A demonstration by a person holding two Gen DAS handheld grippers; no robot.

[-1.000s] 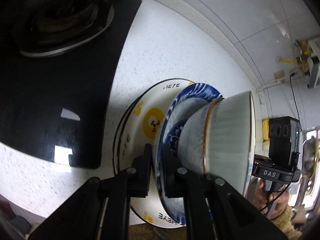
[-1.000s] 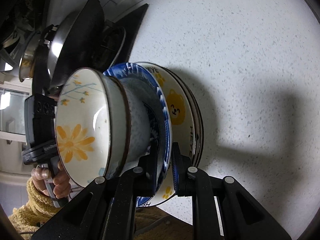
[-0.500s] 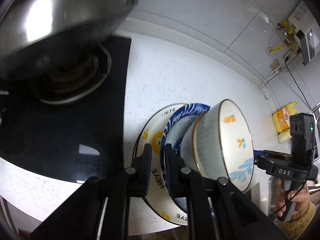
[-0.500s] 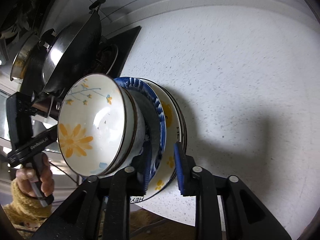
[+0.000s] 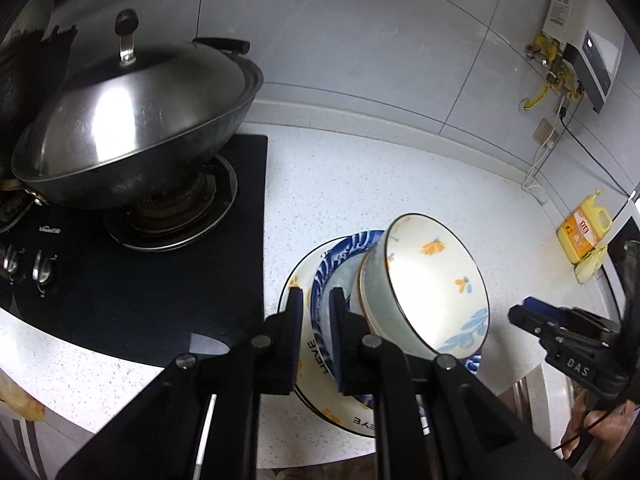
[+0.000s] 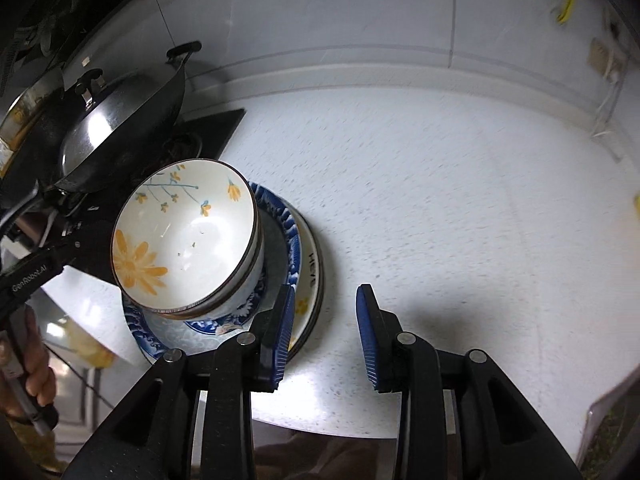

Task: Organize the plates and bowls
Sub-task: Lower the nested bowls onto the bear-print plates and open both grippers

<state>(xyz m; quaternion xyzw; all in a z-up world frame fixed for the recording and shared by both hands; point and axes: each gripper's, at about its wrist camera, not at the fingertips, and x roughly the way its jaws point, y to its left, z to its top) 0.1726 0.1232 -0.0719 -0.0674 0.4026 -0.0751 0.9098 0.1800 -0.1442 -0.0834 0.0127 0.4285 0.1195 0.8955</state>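
Two pairs of tongs flank one stack of dishes on a speckled white table [image 6: 460, 208]. A flowered bowl [image 6: 188, 240] sits mouth-up, nested in a second bowl, on a blue-patterned plate [image 6: 288, 240], itself on a white plate with yellow marks [image 6: 312, 280]. The plates lie flat.

Left tongs [image 5: 316, 320]: the fingers stand a narrow gap apart, astride the near rim of the blue-patterned plate; whether the pads press on it cannot be told. The bowls sit just right of these tongs.

Right tongs [image 6: 326, 320]: the jaws are opening, with only bare table between them. The left finger [image 6: 282, 336] stands just over the edge of the white plate; the stack lies to their left.

Ahead and right of the right tongs the table is open as far as the tiled wall. Left of the left tongs lie a black stove top [image 5: 160, 280] and a lidded wok [image 5: 132, 128]. A yellow bottle [image 5: 582, 236] stands far right.

Both tongs point steeply down; a hand [image 6: 28, 376] grips the left handle.
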